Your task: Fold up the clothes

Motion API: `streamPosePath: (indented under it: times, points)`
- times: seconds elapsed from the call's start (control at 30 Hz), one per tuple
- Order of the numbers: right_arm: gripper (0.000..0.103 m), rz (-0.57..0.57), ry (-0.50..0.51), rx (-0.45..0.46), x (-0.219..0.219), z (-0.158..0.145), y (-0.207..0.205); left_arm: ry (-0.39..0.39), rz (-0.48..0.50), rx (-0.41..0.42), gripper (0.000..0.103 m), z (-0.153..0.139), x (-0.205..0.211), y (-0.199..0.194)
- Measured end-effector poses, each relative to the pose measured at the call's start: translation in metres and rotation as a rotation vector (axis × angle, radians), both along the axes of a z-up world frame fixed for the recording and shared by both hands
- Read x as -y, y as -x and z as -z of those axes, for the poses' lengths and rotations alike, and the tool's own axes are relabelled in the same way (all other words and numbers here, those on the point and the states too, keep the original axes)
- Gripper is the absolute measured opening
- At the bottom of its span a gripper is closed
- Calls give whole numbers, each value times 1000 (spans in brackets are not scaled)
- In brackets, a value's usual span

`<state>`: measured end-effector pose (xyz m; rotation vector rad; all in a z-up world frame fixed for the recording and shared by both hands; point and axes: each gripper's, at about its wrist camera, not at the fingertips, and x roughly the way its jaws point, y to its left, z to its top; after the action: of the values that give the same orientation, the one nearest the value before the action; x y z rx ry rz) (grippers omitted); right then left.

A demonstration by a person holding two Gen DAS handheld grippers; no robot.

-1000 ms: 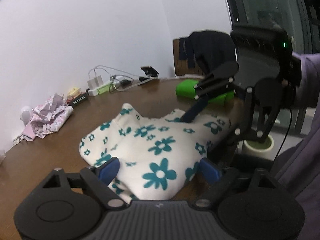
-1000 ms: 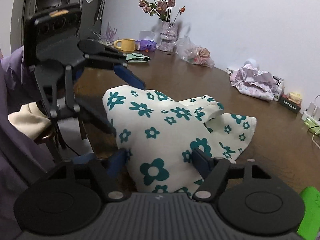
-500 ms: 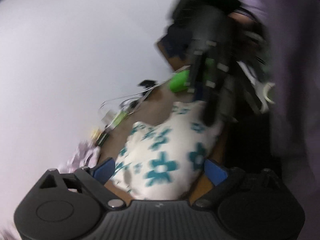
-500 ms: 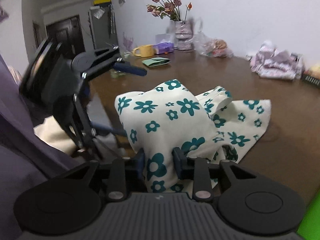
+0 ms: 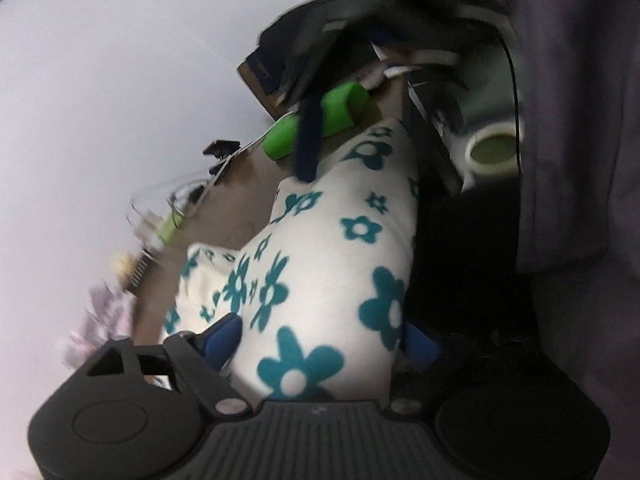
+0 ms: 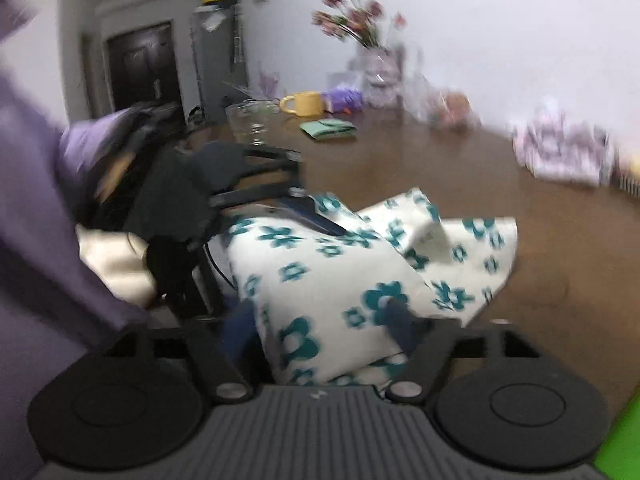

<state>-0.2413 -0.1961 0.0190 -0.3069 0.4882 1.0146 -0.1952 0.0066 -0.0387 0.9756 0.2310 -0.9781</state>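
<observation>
Cloth first: the cream garment with teal flowers (image 6: 352, 264) lies bunched at the near edge of the brown worktop (image 6: 460, 160), one cuffed sleeve poking up behind the heap. In the left wrist view the garment (image 5: 332, 264) bulges between the left gripper (image 5: 320, 334), whose blue fingers (image 5: 224, 334) have just been closing in yet stand spread either side of the fabric. The right gripper (image 6: 320, 320) has just sprung wide, fingers (image 6: 400, 320) apart with cloth between them. Far left on the worktop sit a yellow mug (image 6: 304, 103) and a glass (image 6: 250, 122); flowers in a vase (image 6: 360, 24) stand by the far wall. A purple sleeve (image 6: 36, 208) fills the left.
</observation>
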Motion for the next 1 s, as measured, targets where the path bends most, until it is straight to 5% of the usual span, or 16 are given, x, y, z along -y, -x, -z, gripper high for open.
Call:
streamPosePath:
  times: [0.1,0.2,0.37,0.6,0.7,0.77,0.93,1.0]
  points:
    - [90,-16,142,221,-16,16,27,70,-17,-152,73,-11,-6,-15]
    - [90,29,198,325,-21,30,25,122,-28,-270,63,-24,-15,-25]
    - [90,47,39,238,-5,22,5,182,-21,-463,50,-47,-31,-29]
    - [91,-34,-69,133,2,12,-3,275,16,-801,49,-62,-49,-48]
    - [82,-66,-97,28,5,13,-12,325,33,-937,49,-59,-57,-64]
    - [59,-63,-162,-91,12,14,-23,379,7,-989,54,-57,-66,-72]
    - [50,52,-407,-416,41,28,-63,586,-31,-1003,82,-65,-93,-87]
    - [50,105,-519,-549,55,44,-75,673,-62,-1019,83,-64,-103,-94]
